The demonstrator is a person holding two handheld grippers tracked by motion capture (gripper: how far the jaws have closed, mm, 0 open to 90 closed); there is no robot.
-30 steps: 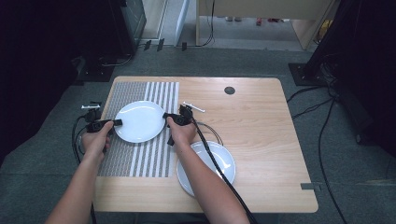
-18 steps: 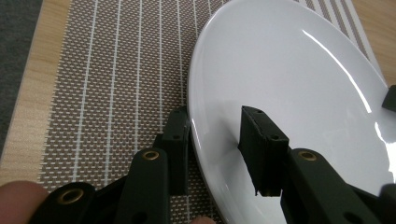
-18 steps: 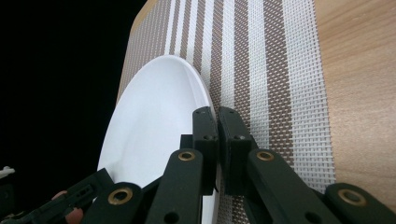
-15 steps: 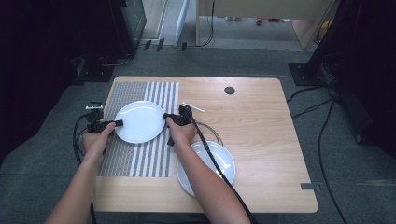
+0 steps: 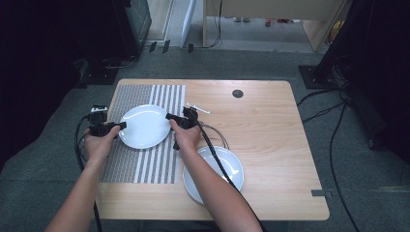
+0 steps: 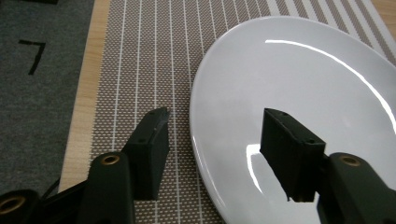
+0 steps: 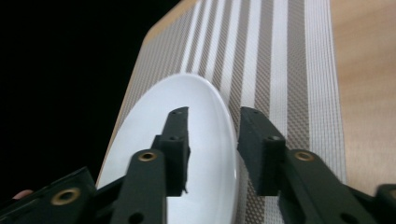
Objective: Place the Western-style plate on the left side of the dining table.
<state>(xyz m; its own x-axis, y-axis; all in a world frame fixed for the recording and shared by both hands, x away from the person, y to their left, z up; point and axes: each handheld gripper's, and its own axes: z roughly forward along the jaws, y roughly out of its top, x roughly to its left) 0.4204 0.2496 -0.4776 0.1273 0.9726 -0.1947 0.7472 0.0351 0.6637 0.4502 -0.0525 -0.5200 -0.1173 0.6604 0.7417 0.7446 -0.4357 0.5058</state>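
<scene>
Dark grey carpet lies all around a light wooden table point(image 5: 270, 140), and black cables trail over the floor on the far side. On the table's left part lies a striped mat point(image 5: 145, 164) with brown and white lines.

A white plate point(image 5: 144, 126) sits on the mat, at about 10 o'clock from the middle of the table. It lies flat.

The left gripper point(image 5: 116, 126) is at the plate's 9 o'clock edge, held in the person's left hand point(image 5: 99, 145). In the left gripper view its two black jaws stand apart, one over the mat and one over the plate, with the plate's rim between them. The pads do not press on the rim. These jaws have just been opening.

The right gripper point(image 5: 170, 116) is at the plate's 3 o'clock edge, held in the right hand point(image 5: 186, 136). In the right gripper view its jaws also stand apart, one over the plate and one over the mat, and the rim runs between them with a gap on each side. These jaws have just been opening too.

A second white plate point(image 5: 227, 166) rests on the bare wood at about 6 o'clock, partly under the right forearm. A small white thing point(image 5: 198, 109) lies just past the right gripper at 12 o'clock; I cannot tell what it is. A round dark hole point(image 5: 237, 93) sits near the table's far edge.
</scene>
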